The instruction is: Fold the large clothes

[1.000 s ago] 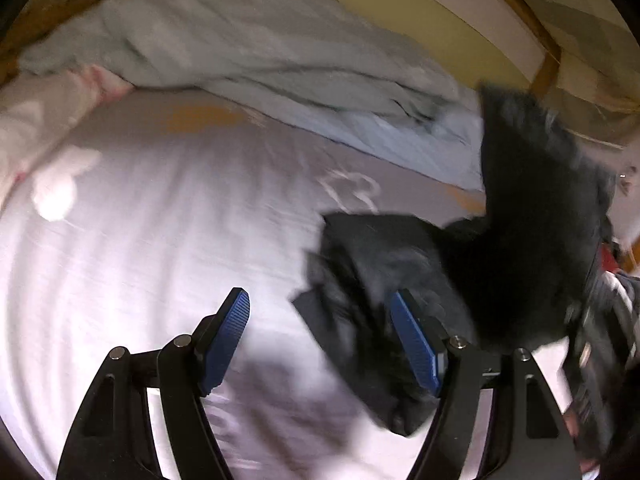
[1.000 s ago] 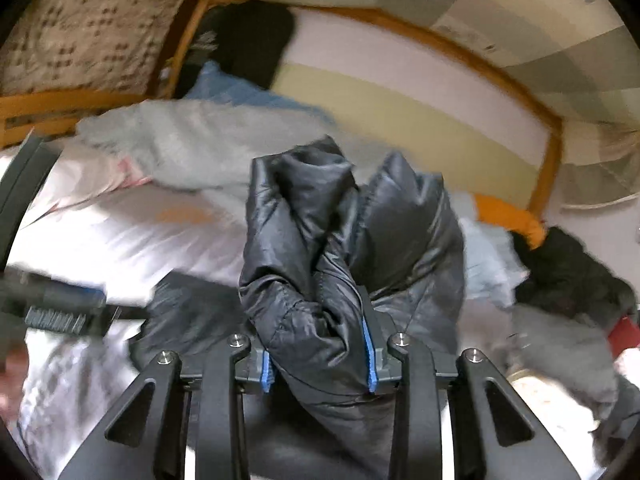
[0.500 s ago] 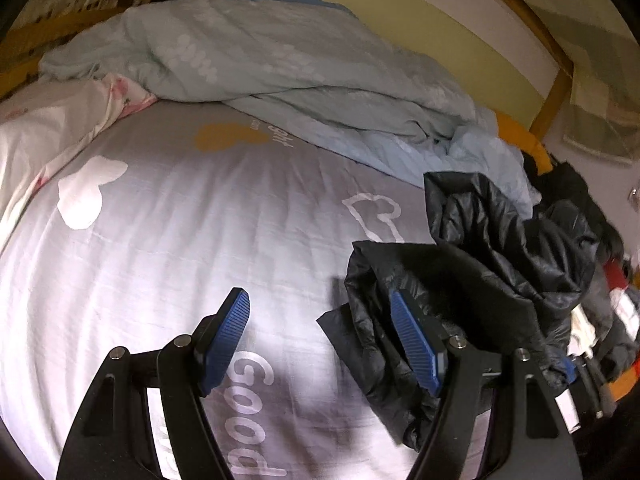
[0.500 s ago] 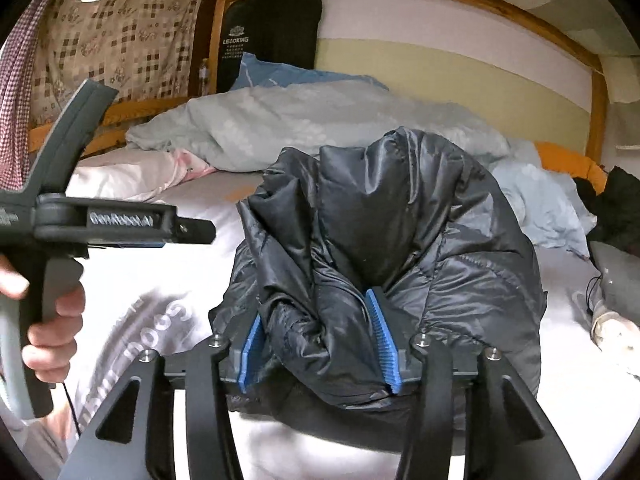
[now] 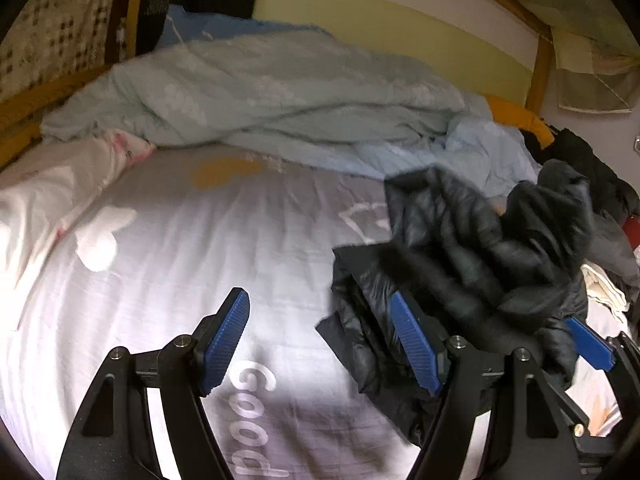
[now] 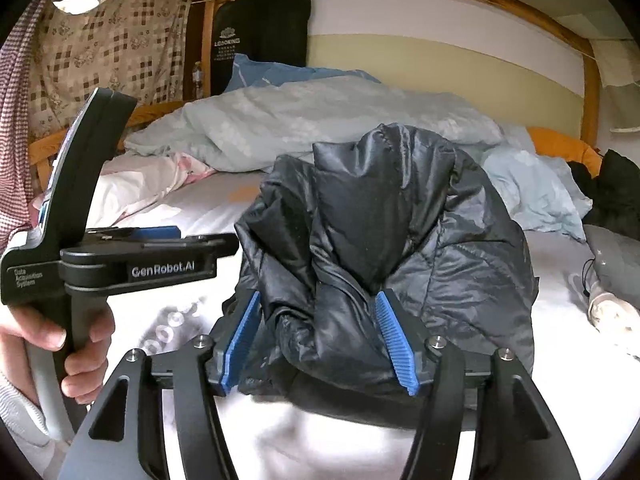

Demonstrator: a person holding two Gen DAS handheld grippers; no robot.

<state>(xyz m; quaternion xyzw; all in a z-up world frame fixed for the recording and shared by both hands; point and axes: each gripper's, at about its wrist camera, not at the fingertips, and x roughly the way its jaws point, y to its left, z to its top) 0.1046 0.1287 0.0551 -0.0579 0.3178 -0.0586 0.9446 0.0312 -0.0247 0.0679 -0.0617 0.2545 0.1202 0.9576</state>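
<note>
A black puffer jacket lies bunched on the grey printed bed sheet. In the right wrist view a thick fold of the jacket stands up between the jaws of my right gripper. Those jaws are opening, and the puffy fabric still fills the gap without being squeezed. One blue pad of the right gripper shows behind the jacket in the left wrist view. My left gripper is open over bare sheet, with the jacket's edge just outside its right finger. A hand holds the left gripper level, left of the jacket.
A rumpled pale blue duvet runs along the far side of the bed. A pink and white cloth lies at the left. Dark clothes are piled at the right end, by the wooden bed frame.
The right jaws have spread apart around the jacket fold. The jacket has come down from hanging in the air and settled on the sheet. The left jaws kept their width.
</note>
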